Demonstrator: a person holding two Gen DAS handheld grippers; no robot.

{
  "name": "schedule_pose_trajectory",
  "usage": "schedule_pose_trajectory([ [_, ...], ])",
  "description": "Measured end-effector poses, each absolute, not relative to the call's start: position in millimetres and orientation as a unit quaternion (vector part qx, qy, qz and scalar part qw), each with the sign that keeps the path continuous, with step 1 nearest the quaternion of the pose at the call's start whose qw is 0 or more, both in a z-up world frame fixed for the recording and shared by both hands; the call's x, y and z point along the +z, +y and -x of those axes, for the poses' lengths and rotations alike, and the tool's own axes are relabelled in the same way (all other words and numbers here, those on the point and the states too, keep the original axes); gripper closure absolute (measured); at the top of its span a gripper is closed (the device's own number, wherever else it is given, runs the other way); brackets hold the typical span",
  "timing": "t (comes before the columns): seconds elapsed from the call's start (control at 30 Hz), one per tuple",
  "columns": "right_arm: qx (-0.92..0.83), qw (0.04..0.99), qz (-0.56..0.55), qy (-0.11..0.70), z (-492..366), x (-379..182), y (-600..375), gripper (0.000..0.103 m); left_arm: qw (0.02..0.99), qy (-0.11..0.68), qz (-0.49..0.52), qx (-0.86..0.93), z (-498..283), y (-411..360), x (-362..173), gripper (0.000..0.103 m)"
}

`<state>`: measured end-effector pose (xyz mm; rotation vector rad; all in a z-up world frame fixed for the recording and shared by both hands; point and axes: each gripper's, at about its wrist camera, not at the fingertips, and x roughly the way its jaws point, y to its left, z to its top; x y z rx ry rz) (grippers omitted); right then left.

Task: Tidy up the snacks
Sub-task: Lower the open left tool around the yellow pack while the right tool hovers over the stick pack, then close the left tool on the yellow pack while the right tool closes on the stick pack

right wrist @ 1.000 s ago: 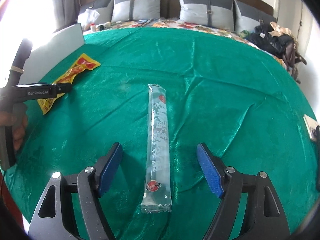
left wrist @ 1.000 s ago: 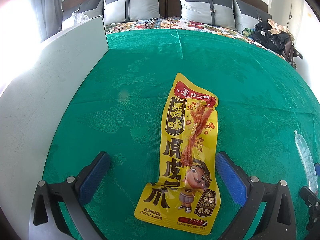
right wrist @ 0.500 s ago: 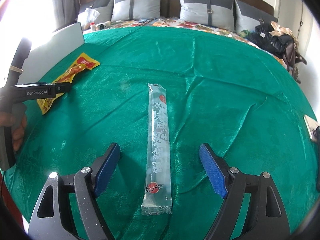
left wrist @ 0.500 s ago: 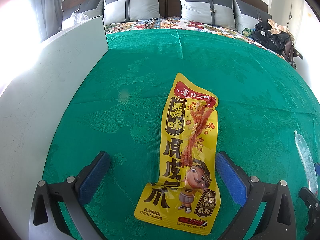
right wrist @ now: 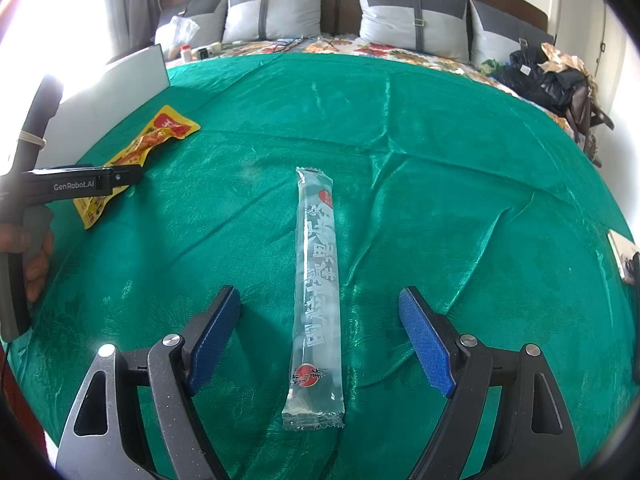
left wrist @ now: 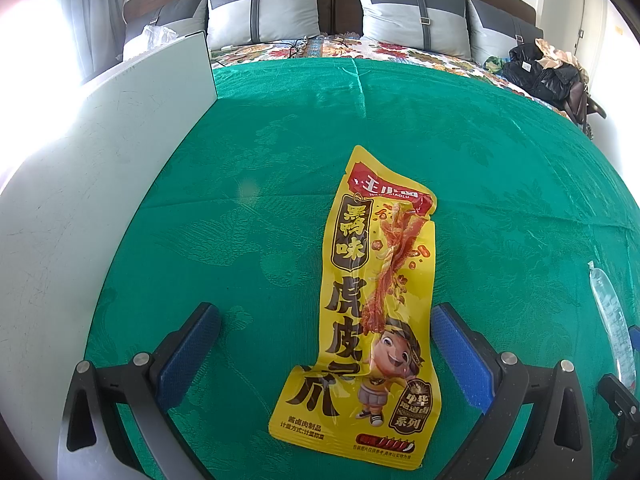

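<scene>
Yellow pouch (left wrist: pixel 372 320) holds reddish snack; clear wrapper (right wrist: pixel 318 292) holds a stick.

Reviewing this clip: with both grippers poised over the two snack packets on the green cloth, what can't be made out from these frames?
- Clear packet contents: right wrist view, see-through wrap shows nothing distinct.
- Same packet in left wrist view: cut by the right edge.
- Yellow packet near end in right wrist view: hidden behind the left gripper.
- Flat object: right wrist view, cropped at the edge.
- Window area: overexposed, both views.
</scene>
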<state>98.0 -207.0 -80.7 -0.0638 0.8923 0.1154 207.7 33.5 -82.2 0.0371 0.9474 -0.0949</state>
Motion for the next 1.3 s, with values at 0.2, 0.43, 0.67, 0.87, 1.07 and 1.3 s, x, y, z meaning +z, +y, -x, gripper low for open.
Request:
schedule_pose_trajectory([
  [0.2, 0.056, 0.900, 0.031, 0.431, -98.1, -80.5, -207.2, 0.019, 0.889, 0.456, -0.018, -0.046, -207.7, 33.5, -82.2, 0.000],
  [0.43, 0.056, 0.900, 0.031, 0.431, -98.0, -80.7, -207.2, 0.019, 0.889, 0.456, -0.018, -0.046, -207.7, 33.5, -82.2, 0.000],
  [0.67, 0.057, 0.900, 0.029, 0.431, -98.1, -82.3, -205.8, 0.018, 0.889, 0.456, -0.018, -0.046, -207.6, 33.6, -82.2, 0.000],
  [0.87, 0.057, 0.900, 0.030, 0.431, -97.9, -83.1, -206.0, 0.018, 0.889, 0.456, -0.018, -0.046, -207.4, 33.7, -82.2, 0.000],
  [1.07, 0.055, 0.900, 0.030, 0.431, -97.9, -84.3, -205.2, 0.017, 0.889, 0.456, -0.018, -0.046, -207.4, 33.7, -82.2, 0.000],
  [1.3, 0.057, 0.900, 0.029, 0.431, -97.6, -85.0, -205.8, 0.017, 0.889, 0.456, -0.019, -0.048, -207.3, 33.5, -82.0, 0.000],
])
